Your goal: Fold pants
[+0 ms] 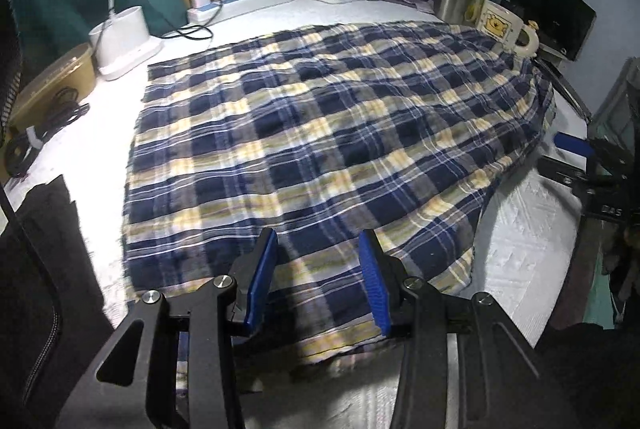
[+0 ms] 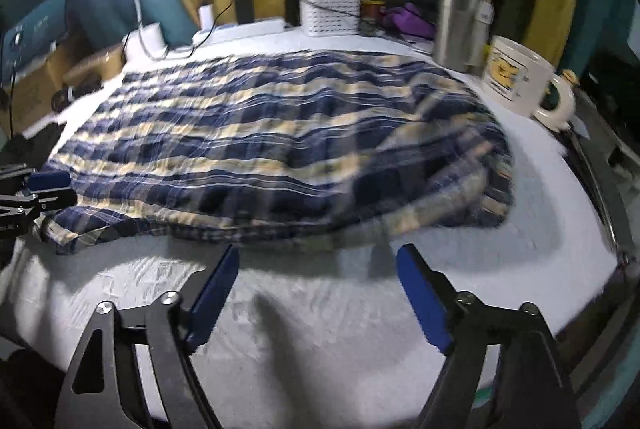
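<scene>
Main hazard: dragging the plaid pants (image 1: 320, 117) against the cartoon mug (image 1: 504, 29), touching or all but touching the far edge of the cloth in the left wrist view. Likely cause: any pull or lift on that side. Same exposure, lesser, for the steel tumbler (image 2: 460, 21) just behind.

Second hazard: a crooked fold. Cause: bunched, doubled-over cloth at the right end, not smoothed flat; also pinching only one layer at the near hem.

Third hazard: catching the white textured table cover (image 2: 320, 329) along with the hem.

Left gripper (image 1: 318, 281): fingers partly apart, angled down over the near edge of the pants, plaid cloth showing in the gap. No pressing by the pads discernible; judged not clamped.

Right gripper (image 2: 320, 293): fingers wide apart, nothing between them, above bare cover. Near hem of the pants (image 2: 260, 149) just beyond the fingertips, not touching.

Pants spread across the middle of the table, hanging nowhere over an edge as far as visible.
</scene>
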